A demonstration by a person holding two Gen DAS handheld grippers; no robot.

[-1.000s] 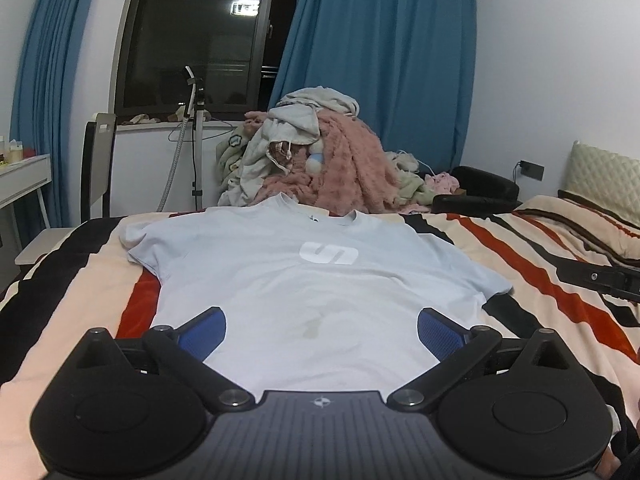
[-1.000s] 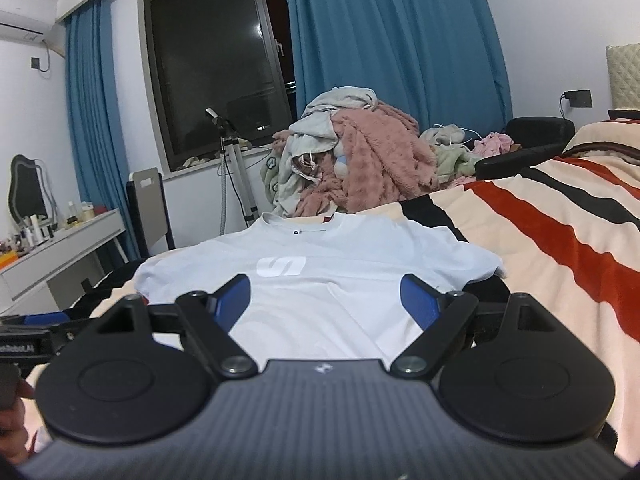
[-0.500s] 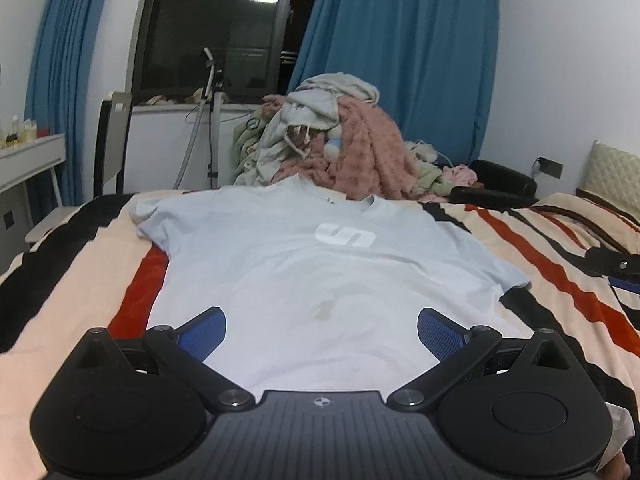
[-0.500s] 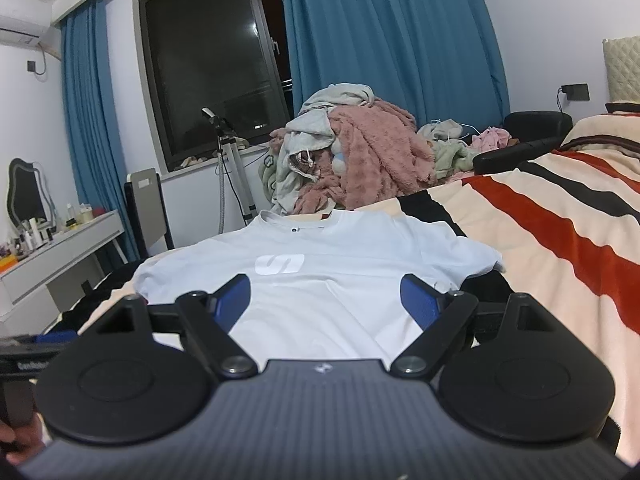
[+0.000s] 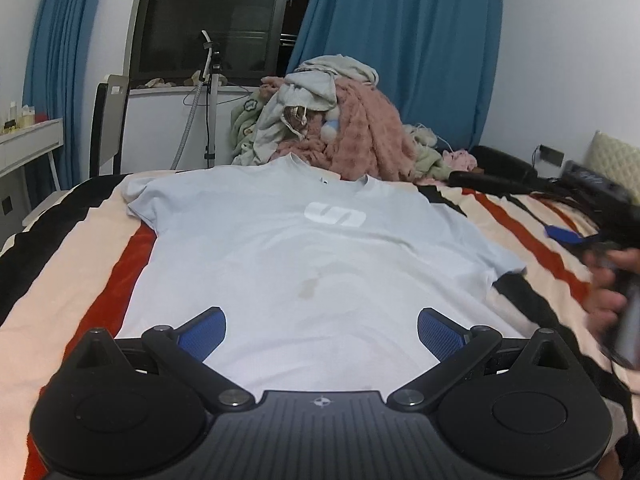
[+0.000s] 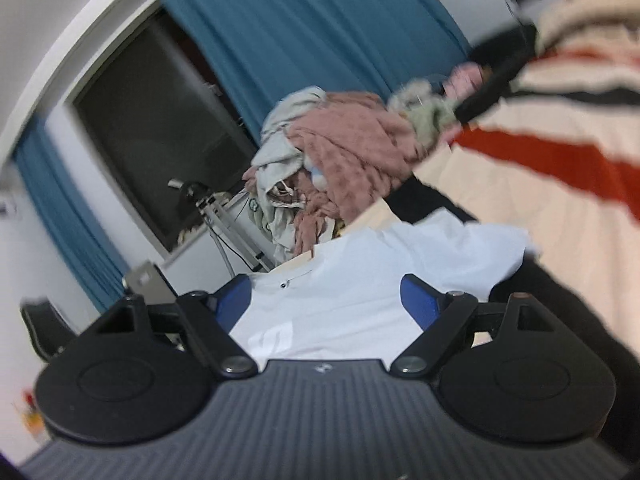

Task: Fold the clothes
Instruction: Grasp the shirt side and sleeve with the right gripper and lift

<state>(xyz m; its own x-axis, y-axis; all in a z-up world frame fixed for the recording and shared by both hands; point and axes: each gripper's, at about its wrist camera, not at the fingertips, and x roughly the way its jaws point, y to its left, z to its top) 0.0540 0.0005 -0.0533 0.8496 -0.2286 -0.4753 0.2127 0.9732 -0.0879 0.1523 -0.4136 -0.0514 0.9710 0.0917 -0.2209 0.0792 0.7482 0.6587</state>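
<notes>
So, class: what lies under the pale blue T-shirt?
The T-shirt lies flat on a striped blanket; the blanket's red, black and cream stripes show around it, while the part beneath is hidden.

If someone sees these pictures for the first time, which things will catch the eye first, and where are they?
First comes the pale blue T-shirt, spread flat, front up, on the striped bedcover, with a white logo on the chest and a brownish stain lower down. Behind its collar rises a heap of unfolded clothes, pink and grey, before the blue curtains. The left gripper is open above the hem; the right gripper is open too, its view tilted and blurred.
</notes>
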